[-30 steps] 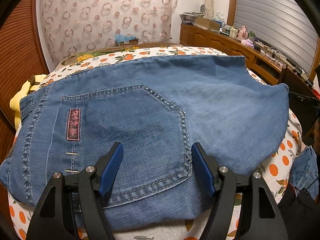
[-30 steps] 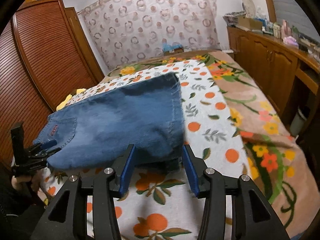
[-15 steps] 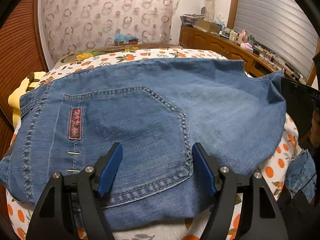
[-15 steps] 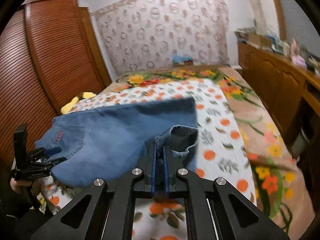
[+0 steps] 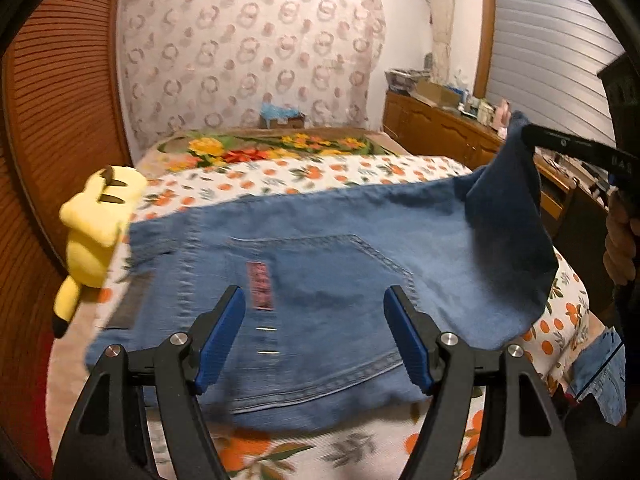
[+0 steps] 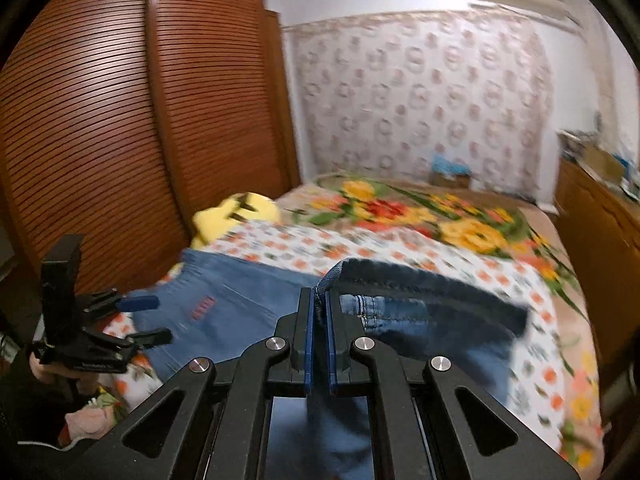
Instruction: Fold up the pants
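Blue denim pants (image 5: 320, 280) lie on the bed, back pocket with a pink label facing up. My left gripper (image 5: 314, 340) is open, hovering just above the pocket area and holding nothing; it also shows in the right wrist view (image 6: 148, 320). My right gripper (image 6: 319, 300) is shut on the hem end of the pants (image 6: 420, 300) and holds it lifted above the bed. In the left wrist view the right gripper (image 5: 536, 140) holds that raised end at the right, and the cloth hangs down from it.
The bed has an orange-print sheet (image 5: 280, 176) and a floral blanket (image 6: 460, 224). A yellow plush toy (image 5: 96, 228) lies at the left edge by the wooden wardrobe (image 6: 120, 120). A wooden cabinet (image 5: 440, 132) stands along the right.
My right gripper shut on the pants' hem end and lifted it up and toward the waist end. My left gripper stayed open and rose and drew back slightly.
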